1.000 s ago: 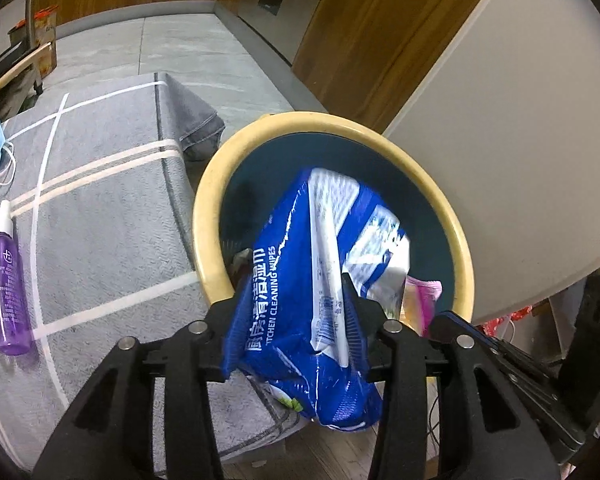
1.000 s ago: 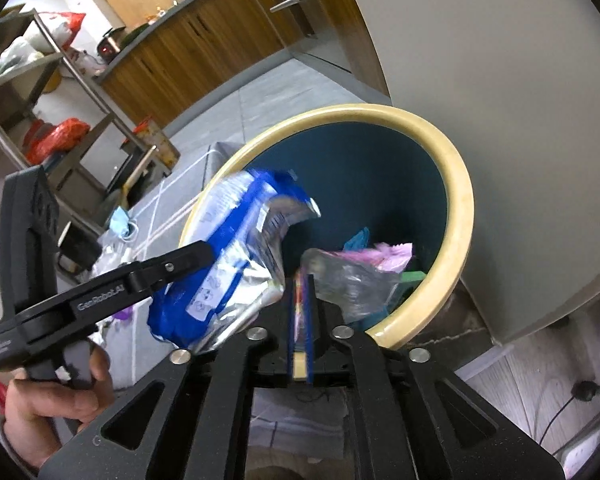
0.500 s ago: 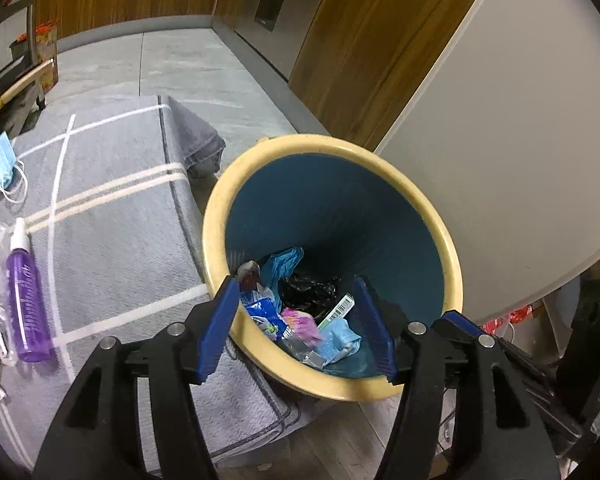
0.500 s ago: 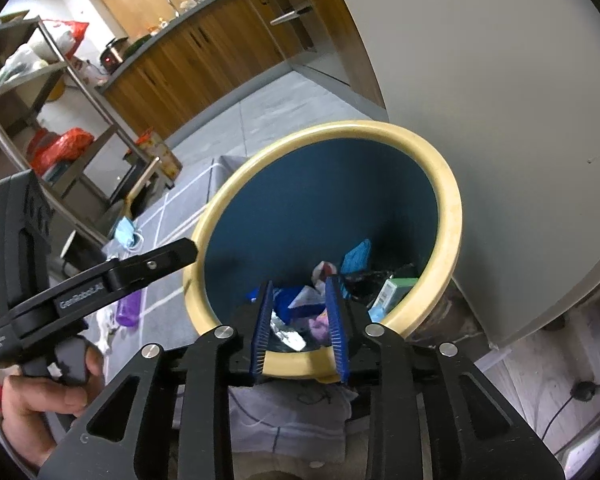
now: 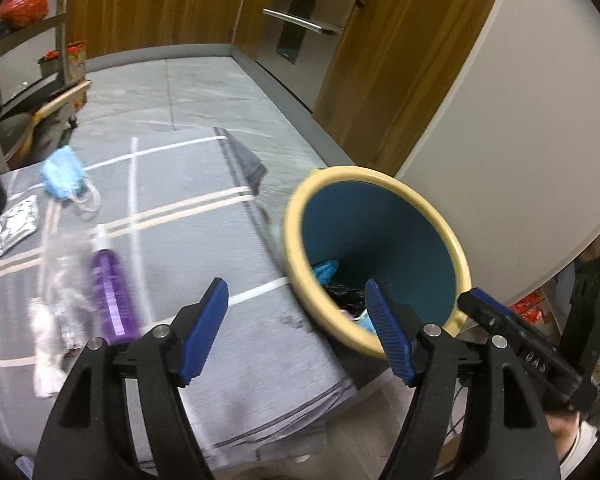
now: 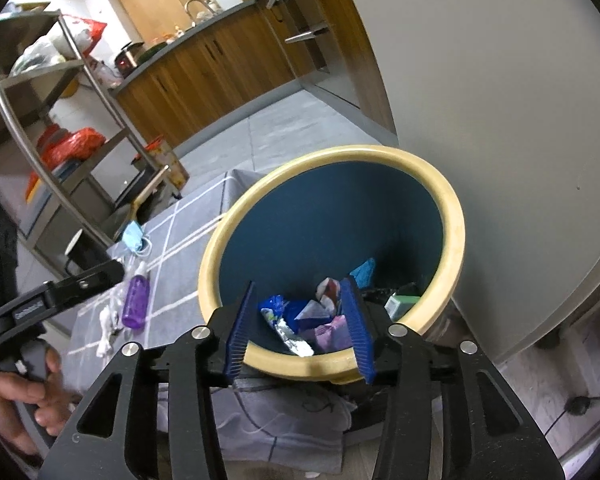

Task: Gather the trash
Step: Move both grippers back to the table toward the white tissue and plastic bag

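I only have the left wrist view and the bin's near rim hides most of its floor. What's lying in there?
Observer: From the right wrist view, the bin holds a crumpled blue wrapper, a silvery foil piece and a small green-and-white box against the far wall.
Operator: Is the right gripper carrying anything?
Observer: No. The right gripper hangs over the near rim with its jaws opening and nothing between them.
Operator: What's holding my left gripper?
Observer: A hand wrapped around the left gripper's black handle, low at the left edge of the right view.
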A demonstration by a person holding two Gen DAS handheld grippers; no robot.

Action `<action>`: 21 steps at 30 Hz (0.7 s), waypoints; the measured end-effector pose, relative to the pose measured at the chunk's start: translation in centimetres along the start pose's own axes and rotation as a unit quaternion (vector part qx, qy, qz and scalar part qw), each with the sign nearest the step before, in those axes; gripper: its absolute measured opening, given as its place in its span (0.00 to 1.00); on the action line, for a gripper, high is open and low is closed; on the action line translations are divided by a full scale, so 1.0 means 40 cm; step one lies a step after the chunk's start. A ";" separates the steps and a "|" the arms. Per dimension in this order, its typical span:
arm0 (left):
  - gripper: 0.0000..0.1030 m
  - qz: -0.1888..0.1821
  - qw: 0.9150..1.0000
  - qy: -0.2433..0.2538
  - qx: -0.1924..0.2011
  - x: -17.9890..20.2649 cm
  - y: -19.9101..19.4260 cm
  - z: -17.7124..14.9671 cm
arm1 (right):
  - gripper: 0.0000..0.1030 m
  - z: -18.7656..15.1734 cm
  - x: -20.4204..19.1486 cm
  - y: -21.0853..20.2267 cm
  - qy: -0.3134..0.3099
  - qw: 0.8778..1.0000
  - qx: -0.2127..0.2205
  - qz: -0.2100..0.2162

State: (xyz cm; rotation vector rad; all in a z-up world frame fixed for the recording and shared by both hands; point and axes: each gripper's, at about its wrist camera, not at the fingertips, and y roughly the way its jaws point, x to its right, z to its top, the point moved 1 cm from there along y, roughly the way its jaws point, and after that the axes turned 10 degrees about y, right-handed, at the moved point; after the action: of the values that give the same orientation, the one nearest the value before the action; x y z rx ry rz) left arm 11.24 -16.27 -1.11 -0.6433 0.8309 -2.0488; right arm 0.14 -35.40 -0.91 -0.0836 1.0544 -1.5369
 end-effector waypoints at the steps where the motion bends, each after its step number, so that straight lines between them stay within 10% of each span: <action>1: 0.68 0.004 1.000 0.000 0.001 -0.011 -0.011 -0.006 | 0.48 -0.002 -0.004 0.000 -0.004 1.000 0.000 0.000; 21: 0.69 0.088 0.992 -0.085 -0.012 -0.384 -0.176 -0.224 | 0.63 -0.081 -0.163 0.035 -0.091 0.995 -0.040 0.013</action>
State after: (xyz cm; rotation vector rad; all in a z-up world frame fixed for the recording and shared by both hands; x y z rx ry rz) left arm 9.91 2.60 -4.00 -0.7213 0.7854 -1.8006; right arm 1.15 -28.05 -0.48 -0.2597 0.9673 -1.4340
